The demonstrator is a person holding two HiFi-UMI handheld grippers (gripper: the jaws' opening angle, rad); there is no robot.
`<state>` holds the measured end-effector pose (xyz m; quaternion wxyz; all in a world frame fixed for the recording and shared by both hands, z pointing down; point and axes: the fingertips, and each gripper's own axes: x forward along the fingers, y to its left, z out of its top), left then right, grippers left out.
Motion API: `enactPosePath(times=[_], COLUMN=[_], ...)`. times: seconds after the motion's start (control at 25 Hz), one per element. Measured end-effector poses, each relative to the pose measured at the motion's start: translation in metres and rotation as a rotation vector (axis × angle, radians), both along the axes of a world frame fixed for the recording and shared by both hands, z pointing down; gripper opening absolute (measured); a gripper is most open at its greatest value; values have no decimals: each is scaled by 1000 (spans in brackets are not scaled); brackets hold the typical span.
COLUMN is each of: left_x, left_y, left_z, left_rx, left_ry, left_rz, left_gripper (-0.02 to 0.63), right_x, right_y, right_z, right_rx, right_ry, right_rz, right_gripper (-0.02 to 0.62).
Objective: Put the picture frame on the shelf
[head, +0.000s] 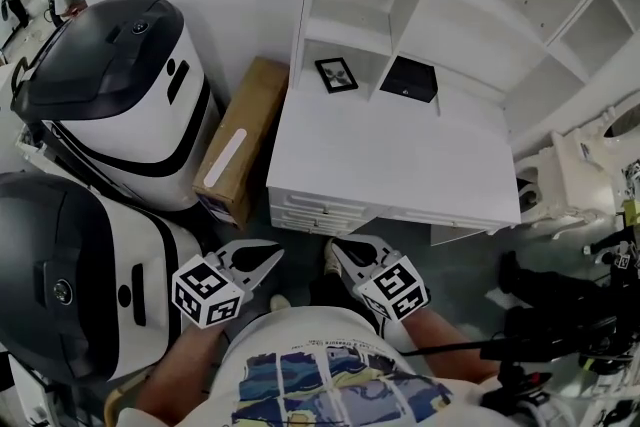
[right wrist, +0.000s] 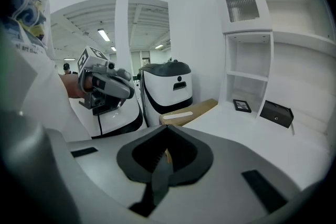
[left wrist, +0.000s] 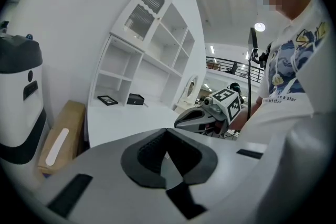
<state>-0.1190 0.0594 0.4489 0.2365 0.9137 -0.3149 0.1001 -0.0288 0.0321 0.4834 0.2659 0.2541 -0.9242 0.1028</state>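
A small black picture frame lies flat on the white desk, inside the lowest left cubby of the white shelf unit. It also shows far off in the left gripper view and in the right gripper view. Both grippers hang close to the person's body, in front of the desk's near edge and well short of the frame. My left gripper is shut with nothing in it. My right gripper is shut too, jaws together and holding nothing.
A black box sits beside the frame in the neighbouring cubby. A long cardboard box leans at the desk's left side. Two large white-and-black machines stand on the left. Cables and gear crowd the floor on the right.
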Motion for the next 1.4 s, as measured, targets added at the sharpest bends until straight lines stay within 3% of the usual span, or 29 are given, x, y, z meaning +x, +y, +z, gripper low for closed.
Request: enactPosePath(times=[0.68, 1.4], left_x=[-21, -12], left_y=[20, 18], left_z=[-8, 3], left_rx=[16, -14], left_ry=[-17, -17], left_rz=[-37, -11], left_gripper=[12, 12], right_x=[-26, -25], right_y=[13, 14], right_z=[-9, -4], right_rx=[26, -16], right_ry=[-1, -13], right_rz=[-62, -50], right_gripper=[25, 25])
